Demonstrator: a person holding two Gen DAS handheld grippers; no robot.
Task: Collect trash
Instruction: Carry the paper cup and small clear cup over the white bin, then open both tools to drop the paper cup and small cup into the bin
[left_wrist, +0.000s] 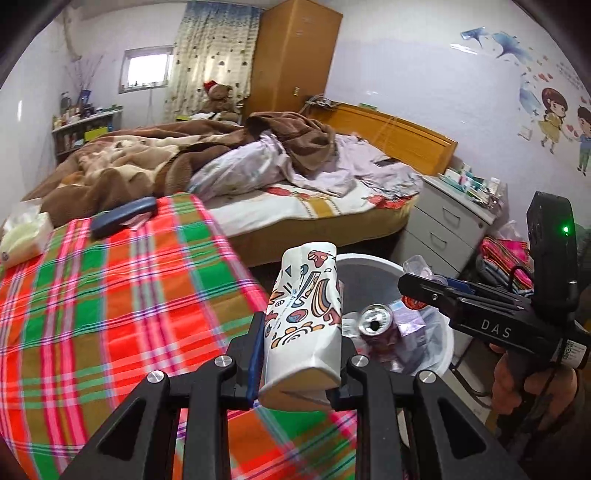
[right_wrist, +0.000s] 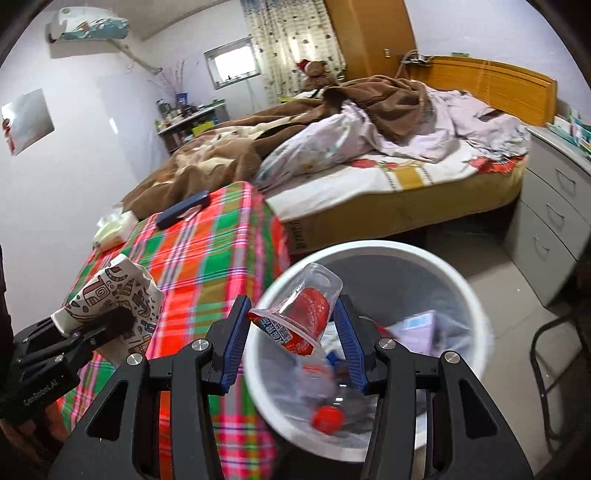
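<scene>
plaid tablecloth (left_wrist: 110, 295), unmade bed (left_wrist: 258, 177), wooden wardrobe (left_wrist: 295, 55)

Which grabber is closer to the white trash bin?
Right. The right gripper, holding a clear plastic cup, is right above the trash bin. The left gripper holds a patterned carton over the plaid tablecloth, beside the bin.

A crushed patterned paper cup (left_wrist: 303, 317) is gripped upright; a clear red-labelled plastic cup (right_wrist: 303, 314) tilts above the white bin (right_wrist: 476, 295).
</scene>
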